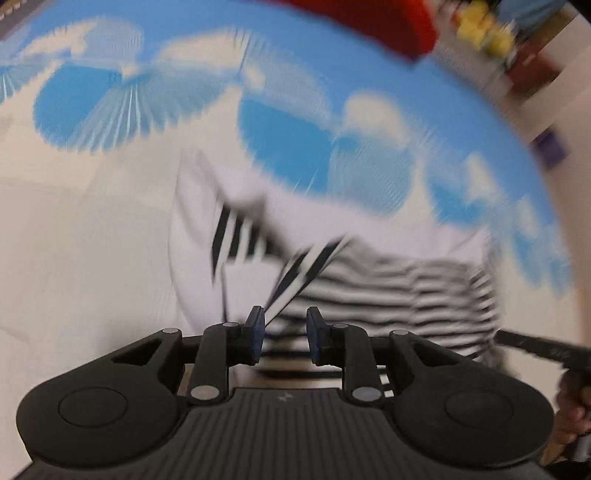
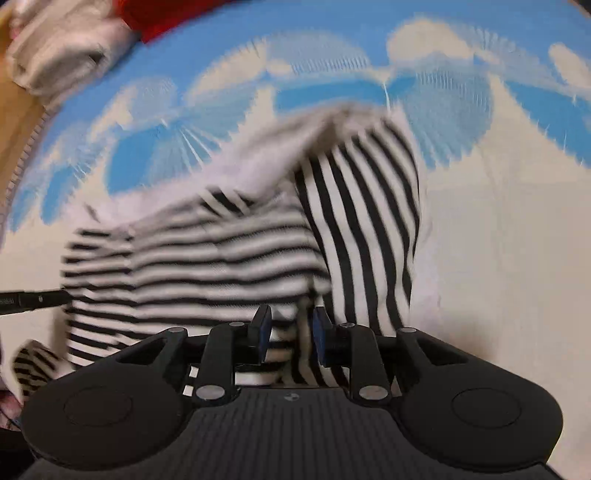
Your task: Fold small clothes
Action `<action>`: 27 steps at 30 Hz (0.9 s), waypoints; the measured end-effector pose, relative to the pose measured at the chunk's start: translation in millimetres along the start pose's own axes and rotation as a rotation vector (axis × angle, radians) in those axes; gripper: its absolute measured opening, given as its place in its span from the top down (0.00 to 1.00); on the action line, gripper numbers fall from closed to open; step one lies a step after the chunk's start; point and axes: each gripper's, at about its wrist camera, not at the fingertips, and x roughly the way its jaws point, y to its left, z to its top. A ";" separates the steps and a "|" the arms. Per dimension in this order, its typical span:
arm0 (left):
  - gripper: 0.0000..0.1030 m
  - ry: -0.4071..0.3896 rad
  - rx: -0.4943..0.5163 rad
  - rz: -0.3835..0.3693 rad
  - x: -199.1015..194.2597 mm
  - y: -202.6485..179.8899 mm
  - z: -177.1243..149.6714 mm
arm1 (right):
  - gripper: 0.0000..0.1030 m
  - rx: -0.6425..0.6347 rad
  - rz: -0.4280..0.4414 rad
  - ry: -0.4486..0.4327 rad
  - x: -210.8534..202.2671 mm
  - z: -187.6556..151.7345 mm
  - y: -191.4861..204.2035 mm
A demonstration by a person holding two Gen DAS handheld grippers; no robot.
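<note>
Black-and-white striped garment (image 2: 229, 266), soft knit, smeared by motion blur in both views; exact kind of clothing hard to tell. Lies on a blue-and-cream patterned cloth (image 2: 480, 206) with fan-like shapes, woven-looking, covering the surface. Seen from the right wrist: one flap with upright stripes (image 2: 365, 229) folded over a wider part with level stripes, pale plain inner side showing along the upper fold. Near hem hidden behind the black gripper body. Small striped scrap (image 2: 33, 363) at lower left, cut off by the frame edge.

Right gripper (image 2: 291, 338): blue-padded fingers (image 2: 264, 332) spread a little, striped fabric in the gap between them, pads not visibly pressing on it. Left gripper (image 1: 284, 338): fingers (image 1: 255, 334) likewise parted; thin striped edge of the garment (image 1: 295, 277) rising just beside the left pad, contact too blurred to call.

Dark rod-like part (image 2: 33, 299) poking in from the left edge, cut off, unclear what. Seen again from the left wrist at right (image 1: 535, 347), next to part of a hand (image 1: 569, 417), mostly out of frame.

Red block (image 1: 369, 26) and yellow blur (image 1: 484, 26) at top, unidentifiable. Crumpled cream fabric (image 2: 59, 51) at upper left of the right wrist view.
</note>
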 end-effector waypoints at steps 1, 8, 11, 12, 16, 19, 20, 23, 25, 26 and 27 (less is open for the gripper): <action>0.75 -0.026 -0.001 -0.019 -11.2 2.5 -1.7 | 0.75 -0.011 0.012 -0.031 -10.3 -0.5 0.1; 0.75 -0.089 0.063 -0.071 -70.2 12.1 -36.7 | 0.81 -0.095 -0.046 -0.306 -96.4 -28.0 4.5; 0.75 -0.085 0.107 -0.053 -88.4 20.6 -55.0 | 0.83 -0.110 -0.050 -0.364 -124.3 -50.5 -5.9; 0.75 -0.082 0.125 -0.035 -93.9 24.3 -62.7 | 0.83 -0.114 -0.057 -0.366 -129.6 -58.1 -9.9; 0.75 -0.059 0.236 0.004 -115.1 40.3 -96.9 | 0.83 -0.084 -0.086 -0.342 -148.2 -99.7 -35.0; 0.75 -0.004 0.205 -0.007 -117.2 59.5 -115.9 | 0.80 -0.033 -0.087 -0.287 -149.4 -131.9 -50.0; 0.75 0.019 0.174 -0.020 -115.1 64.2 -118.9 | 0.71 -0.023 -0.075 -0.268 -147.9 -140.4 -52.7; 0.70 0.084 0.082 -0.077 -102.7 71.0 -123.0 | 0.51 0.019 -0.005 -0.169 -133.8 -160.0 -58.2; 0.63 0.130 0.065 -0.071 -92.4 67.6 -124.8 | 0.51 0.018 0.008 -0.095 -120.0 -165.1 -57.6; 0.56 0.149 0.068 -0.054 -88.0 64.5 -125.8 | 0.51 0.011 -0.001 -0.065 -113.9 -167.0 -55.9; 0.55 0.178 0.079 -0.027 -82.2 62.2 -127.6 | 0.50 0.002 -0.013 -0.040 -107.9 -168.1 -53.8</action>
